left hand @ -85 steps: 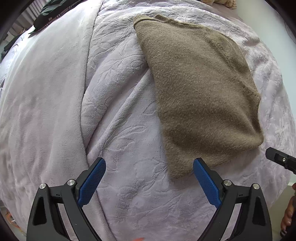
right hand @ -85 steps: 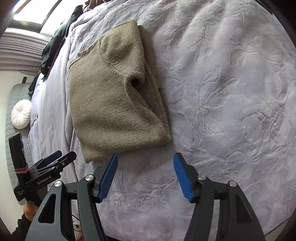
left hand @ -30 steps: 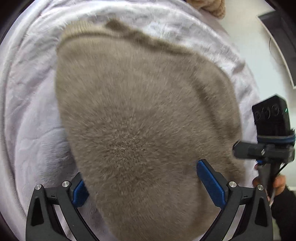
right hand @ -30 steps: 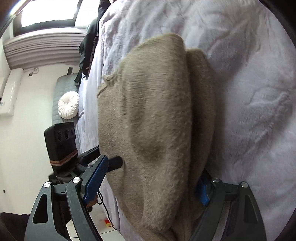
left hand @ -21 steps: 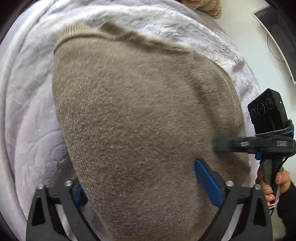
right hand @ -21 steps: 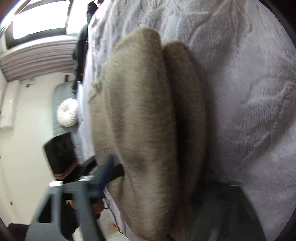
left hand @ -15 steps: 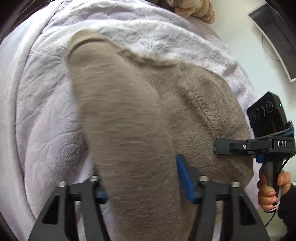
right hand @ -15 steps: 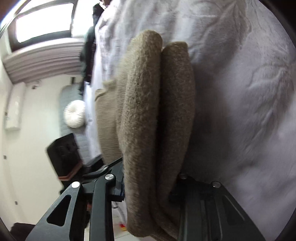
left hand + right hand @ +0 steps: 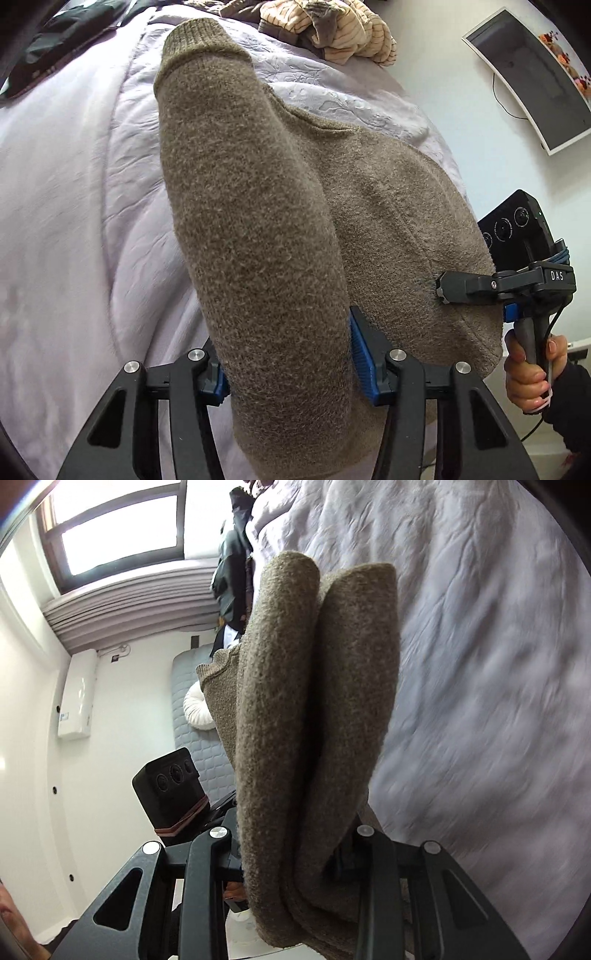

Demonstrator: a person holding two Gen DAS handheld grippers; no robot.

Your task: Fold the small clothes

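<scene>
Now the left gripper has its jaws clamped on a thick fold of the brown sweater, and the knit bulges out ahead of them in a long roll that reaches up to a ribbed hem edge at the far end. To the right of these jaws more of the sweater spreads flat and lifted, and the right gripper bites into its edge from the side, held by a hand on its grip.

From the right wrist view, the right gripper has its jaws closed on two doubled layers of the sweater, which stand up between them as two rounded ridges side by side. Left of these jaws, the left gripper shows only in part behind the cloth.

Beneath and beyond both sets of jaws lies the bed with its pale lilac embossed blanket. A heap of striped clothes sits far ahead of the left jaws, and a white round cushion lies left of the right jaws.
</scene>
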